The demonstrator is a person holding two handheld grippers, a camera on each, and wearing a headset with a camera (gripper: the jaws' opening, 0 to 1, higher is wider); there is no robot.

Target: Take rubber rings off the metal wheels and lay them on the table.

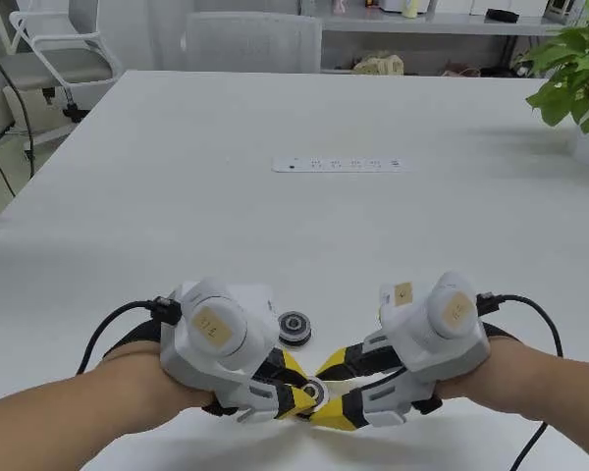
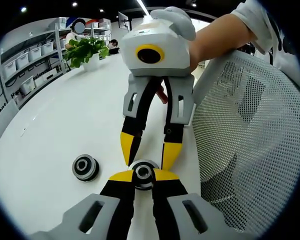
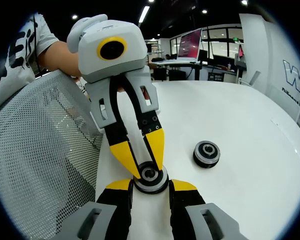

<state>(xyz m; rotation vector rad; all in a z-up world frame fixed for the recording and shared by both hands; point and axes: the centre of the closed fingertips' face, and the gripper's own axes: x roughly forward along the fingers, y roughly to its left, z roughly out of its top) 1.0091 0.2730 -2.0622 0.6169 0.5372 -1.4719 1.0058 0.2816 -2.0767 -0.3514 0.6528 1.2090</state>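
Head view: two grippers meet tip to tip at the near edge of a white table [image 1: 304, 226], one held in each hand. Left gripper [image 1: 296, 386] points inward from the left, right gripper [image 1: 331, 391] from the right. A small metal wheel [image 1: 312, 393] sits between the two sets of yellow tips.

Left gripper view: own jaws rise on either side of the wheel [image 2: 142, 173], yellow tips pressed against its flanks, so this gripper is clamped on it. Right gripper comes in head-on from the far side, jaws spread to the wheel's width, tips touching its rim.

Right gripper view: own yellow tips bracket the wheel [image 3: 150, 178] and touch it on both sides, gripping it as well. A dark rubber ring [image 3: 150, 190] shows around the wheel's edge, seated on it. Left gripper's tips come down onto the far side of the wheel, drawn close together.

Second wheel [image 1: 294, 329] lies flat on the table just beyond the meeting tips: left of the left gripper's jaws [image 2: 85, 167], right of the right gripper's jaws [image 3: 206, 153], apart from both. Its dark ring is on too.

Mesh chair back [image 2: 250, 130] lies right of the left gripper. Power strip [image 1: 341, 165] lies well beyond both grippers.
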